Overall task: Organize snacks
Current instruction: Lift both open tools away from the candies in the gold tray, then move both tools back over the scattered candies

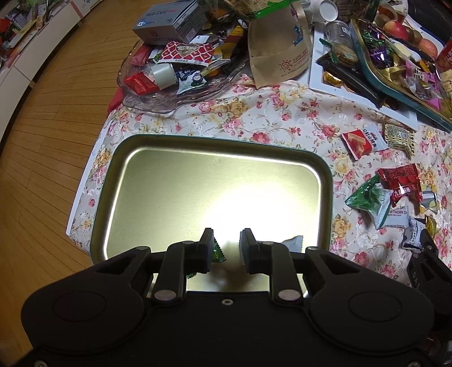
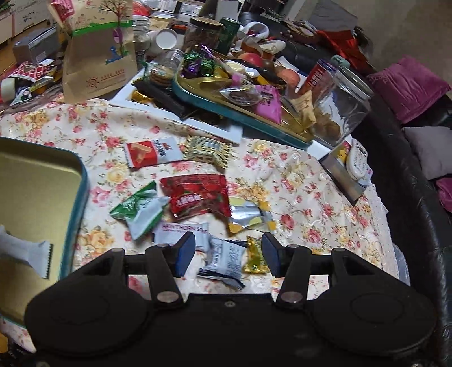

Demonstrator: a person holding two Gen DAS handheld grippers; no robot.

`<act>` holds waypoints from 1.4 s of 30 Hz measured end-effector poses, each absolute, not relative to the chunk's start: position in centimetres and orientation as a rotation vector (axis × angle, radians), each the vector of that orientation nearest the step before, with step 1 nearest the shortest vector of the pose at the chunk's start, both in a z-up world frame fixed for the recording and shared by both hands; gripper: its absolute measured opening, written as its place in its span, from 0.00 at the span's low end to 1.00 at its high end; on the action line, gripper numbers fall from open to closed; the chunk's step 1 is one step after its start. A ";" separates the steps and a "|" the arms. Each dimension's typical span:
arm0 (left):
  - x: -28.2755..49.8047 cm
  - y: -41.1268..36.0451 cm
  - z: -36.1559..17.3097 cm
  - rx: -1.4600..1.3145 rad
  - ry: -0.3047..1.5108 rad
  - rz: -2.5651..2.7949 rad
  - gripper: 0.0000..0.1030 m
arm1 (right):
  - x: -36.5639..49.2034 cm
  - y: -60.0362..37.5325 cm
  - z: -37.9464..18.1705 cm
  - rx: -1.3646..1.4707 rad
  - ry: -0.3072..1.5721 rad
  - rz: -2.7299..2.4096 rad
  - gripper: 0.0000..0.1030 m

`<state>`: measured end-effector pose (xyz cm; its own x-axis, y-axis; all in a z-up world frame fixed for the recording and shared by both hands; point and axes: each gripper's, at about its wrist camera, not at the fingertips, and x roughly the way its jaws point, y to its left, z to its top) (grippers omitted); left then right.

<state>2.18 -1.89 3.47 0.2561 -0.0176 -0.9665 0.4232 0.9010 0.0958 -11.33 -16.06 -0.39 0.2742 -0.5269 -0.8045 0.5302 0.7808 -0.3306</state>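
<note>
Your table [image 2: 296,180] wears a floral cloth and is crowded along its far side. A wood floor [image 1: 56,141] lies off its left edge, with low white cabinets at the wall; a dark leather sofa [image 2: 418,203] with purple cushions runs along its right.

On the near left sits the gold tin tray [image 1: 214,146], teal outside. It holds only two pieces at its near rim: a green candy [image 1: 218,253] showing behind your left gripper's finger, and a white wrapper [image 1: 293,242] to the right of it.

Behind the tray a glass dish [image 1: 158,98] is heaped with packets, and a grey box [image 1: 169,25] rests on the heap. A paper bag [image 2: 99,56] stands beside it. Further right a second teal tray [image 2: 240,113] of sweets lies tilted over a white board, with jars, fruit and a clear tub crowded round it.

The loose snacks lie on the cloth right of the empty tray: a red-and-white pack [image 2: 152,152], a yellow pack [image 2: 209,152], a red pouch [image 2: 197,197], a green-and-white sweet [image 2: 141,211], a silver wrapper and a hawthorn bar.

Your left gripper [image 1: 226,248] hovers over the tray's near rim, jaws narrowly apart with nothing between them. Your right gripper [image 2: 226,255] is half open above the cloth, straddling a white-and-blue pack [image 2: 223,259] and a small gold candy [image 2: 255,257]; its pads touch neither.
</note>
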 end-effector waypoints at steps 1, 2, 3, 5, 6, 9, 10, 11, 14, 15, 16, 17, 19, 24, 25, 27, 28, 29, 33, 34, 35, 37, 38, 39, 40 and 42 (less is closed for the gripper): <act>2.1 -2.1 3.5 0.375 1.283 -0.311 0.30 | -11.4 -16.3 -0.5 -0.001 1.080 -0.719 0.52; 1.9 -2.3 3.4 0.380 1.283 -0.314 0.30 | -11.5 -16.5 -0.6 -0.005 1.081 -0.725 0.52; 1.8 -2.5 3.4 0.386 1.282 -0.318 0.30 | -11.7 -16.8 -0.7 -0.007 1.083 -0.732 0.52; 1.5 -2.9 3.4 0.397 1.279 -0.326 0.30 | -12.1 -17.2 -0.9 -0.005 1.088 -0.749 0.53; 1.3 -3.1 3.4 0.403 1.278 -0.329 0.30 | -12.2 -17.5 -0.9 -0.002 1.090 -0.758 0.53; 1.0 -3.6 3.3 0.417 1.275 -0.338 0.30 | -12.7 -18.1 -1.2 -0.002 1.097 -0.774 0.53; 0.9 -3.7 3.3 0.420 1.274 -0.339 0.30 | -12.8 -18.2 -1.3 -0.011 1.100 -0.776 0.53; 0.8 -3.9 3.3 0.423 1.273 -0.341 0.30 | -12.9 -18.3 -1.4 -0.023 1.102 -0.782 0.53; 0.5 -4.4 3.3 0.432 1.270 -0.345 0.30 | -13.3 -18.8 -1.9 -0.065 1.103 -0.803 0.53; 0.4 -4.6 3.3 0.435 1.269 -0.348 0.30 | -13.4 -18.9 -2.0 -0.082 1.104 -0.808 0.52; 0.3 -4.7 3.3 0.437 1.268 -0.350 0.30 | -13.5 -19.0 -2.2 -0.096 1.106 -0.811 0.52; 0.2 -4.9 3.3 0.440 1.267 -0.354 0.30 | -13.7 -19.1 -2.3 -0.109 1.107 -0.814 0.52; -0.1 -5.4 3.3 0.447 1.263 -0.359 0.30 | -14.0 -19.5 -2.5 -0.116 1.111 -0.818 0.52; -0.8 -6.5 3.4 0.471 1.253 -0.374 0.30 | -14.5 -20.4 -2.9 -0.103 1.159 -0.794 0.52; -0.9 -6.7 3.4 0.477 1.251 -0.379 0.30 | -14.7 -20.4 -3.1 -0.099 1.169 -0.786 0.52; -1.3 -7.2 3.4 0.487 1.246 -0.386 0.30 | -14.9 -20.5 -3.2 -0.097 1.174 -0.782 0.50; -1.5 -7.4 3.4 0.492 1.244 -0.390 0.30 | -15.1 -20.5 -3.3 -0.097 1.174 -0.783 0.50; -1.6 -7.7 3.4 0.496 1.243 -0.392 0.30 | -15.2 -20.5 -3.3 -0.094 1.177 -0.783 0.50; -2.2 -8.7 3.5 0.508 1.235 -0.403 0.30 | -15.7 -21.3 -3.5 -0.038 1.203 -0.767 0.50; -2.4 -9.0 3.6 0.511 1.232 -0.406 0.30 | -15.9 -21.6 -3.5 -0.016 1.202 -0.771 0.49; -2.5 -9.2 3.7 0.514 1.230 -0.409 0.30 | -16.0 -21.8 -3.5 0.003 1.198 -0.782 0.48; -2.8 -9.7 3.7 0.518 1.226 -0.413 0.30 | -16.5 -22.3 -3.5 0.030 1.186 -0.804 0.48; -2.9 -10.0 3.8 0.519 1.224 -0.416 0.30 | -16.7 -22.6 -3.4 0.044 1.176 -0.817 0.48; -3.1 -10.2 3.8 0.520 1.222 -0.418 0.30 | -17.0 -22.9 -3.4 0.056 1.166 -0.834 0.48; -3.2 -10.4 3.9 0.521 1.218 -0.421 0.30 | -17.3 -23.3 -3.3 0.071 1.155 -0.852 0.48; -3.6 -10.8 4.1 0.518 1.209 -0.427 0.30 | -17.8 -23.9 -3.2 0.099 1.141 -0.878 0.48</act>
